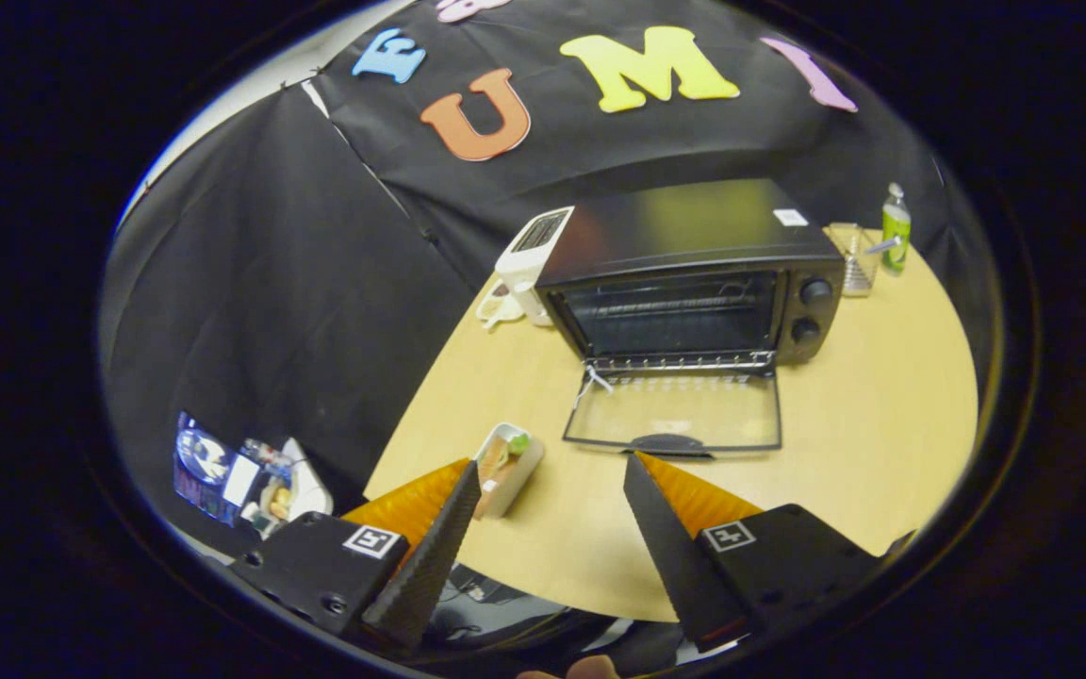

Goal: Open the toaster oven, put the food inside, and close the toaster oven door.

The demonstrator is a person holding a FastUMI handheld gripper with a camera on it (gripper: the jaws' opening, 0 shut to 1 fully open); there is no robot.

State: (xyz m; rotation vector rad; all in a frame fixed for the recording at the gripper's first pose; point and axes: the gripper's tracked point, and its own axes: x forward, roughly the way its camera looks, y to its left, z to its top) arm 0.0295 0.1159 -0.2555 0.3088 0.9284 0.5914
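— Nearest the lens, the gripper hangs over the bench with its jaws spread wide and nothing between them.

— And the food?

— A small white tray of food lies on the bench just beside the left finger's tip, outside the gap rather than in it. Its long axis seems to run from near-left to far-right, though the finger hides part of it.

— The toaster oven?

— Beyond the fingers, its glass door already folded down flat, handle edge just ahead of the right finger's tip.

— So the next move likely means swinging left to straddle the tray across its narrow width.
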